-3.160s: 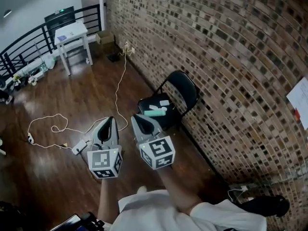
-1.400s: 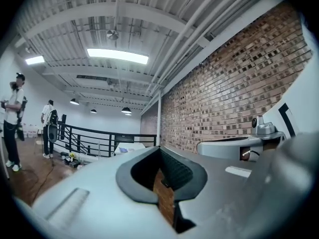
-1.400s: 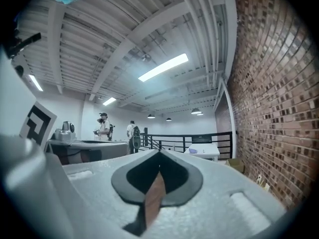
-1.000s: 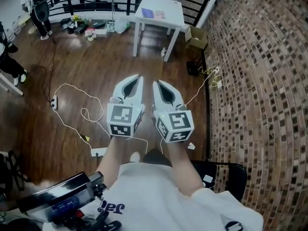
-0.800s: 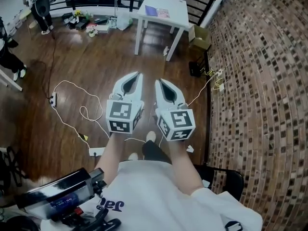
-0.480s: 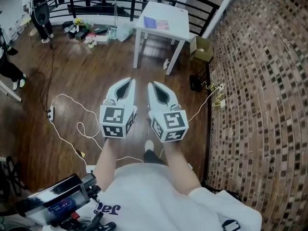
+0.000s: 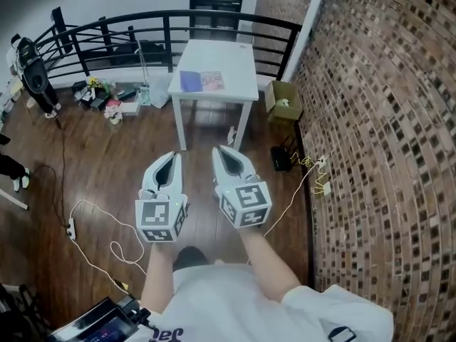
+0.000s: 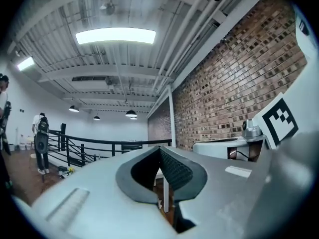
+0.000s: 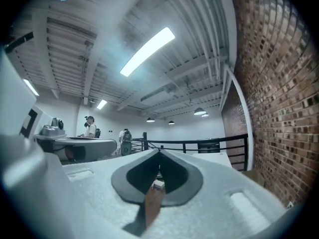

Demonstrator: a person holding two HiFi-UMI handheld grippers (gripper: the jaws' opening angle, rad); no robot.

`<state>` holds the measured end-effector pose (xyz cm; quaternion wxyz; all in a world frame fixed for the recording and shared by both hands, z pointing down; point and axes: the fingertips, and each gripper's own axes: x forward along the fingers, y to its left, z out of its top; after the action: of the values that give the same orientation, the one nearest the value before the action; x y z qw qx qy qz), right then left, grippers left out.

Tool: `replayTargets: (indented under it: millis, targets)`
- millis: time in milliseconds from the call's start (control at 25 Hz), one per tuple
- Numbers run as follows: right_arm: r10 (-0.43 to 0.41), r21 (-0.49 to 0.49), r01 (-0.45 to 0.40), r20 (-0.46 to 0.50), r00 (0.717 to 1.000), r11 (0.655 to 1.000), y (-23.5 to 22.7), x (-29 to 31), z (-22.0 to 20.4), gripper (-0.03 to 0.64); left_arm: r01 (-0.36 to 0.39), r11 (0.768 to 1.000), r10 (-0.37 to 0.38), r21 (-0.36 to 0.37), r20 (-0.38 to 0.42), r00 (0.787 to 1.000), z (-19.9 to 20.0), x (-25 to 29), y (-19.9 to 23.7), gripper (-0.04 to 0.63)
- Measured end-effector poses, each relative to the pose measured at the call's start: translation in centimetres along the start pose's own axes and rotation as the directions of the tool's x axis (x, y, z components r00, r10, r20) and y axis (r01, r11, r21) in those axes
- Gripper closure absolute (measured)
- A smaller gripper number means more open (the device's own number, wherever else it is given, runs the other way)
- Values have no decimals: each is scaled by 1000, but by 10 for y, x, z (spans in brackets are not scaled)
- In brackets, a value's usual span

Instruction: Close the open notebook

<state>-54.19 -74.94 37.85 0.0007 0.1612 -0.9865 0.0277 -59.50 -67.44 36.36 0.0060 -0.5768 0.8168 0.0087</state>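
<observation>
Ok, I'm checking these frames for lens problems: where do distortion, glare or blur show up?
Head view: fisheye bows the brick wall and railing. Left gripper view: ceiling light blown out, dark corners, foreground soft. Right gripper view: bright strip light, wall curved, corners dark.

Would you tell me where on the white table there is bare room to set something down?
The white table is bare right of the open notebook and behind it toward the railing. The floor left of the table is crowded with clutter.

No writing here is clear enough to read.
</observation>
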Motion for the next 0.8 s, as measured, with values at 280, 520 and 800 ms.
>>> replayTargets:
  millis: [280,520,800]
  targets:
    - [25,-14,-26,-70,997,1000,-34,112,-39,626,9,999,-12,-51,-42,999,-35,114,60,578]
    - [-12,-59,7,-73,997,998,-68,239,-27,626,61,997,-61,-49,-17,998,-22,229,137,578]
    - [-58,-99,50,-72,996,994,-114,339,-28,626,77,993,-75,-87,32,997,-17,326,204,578]
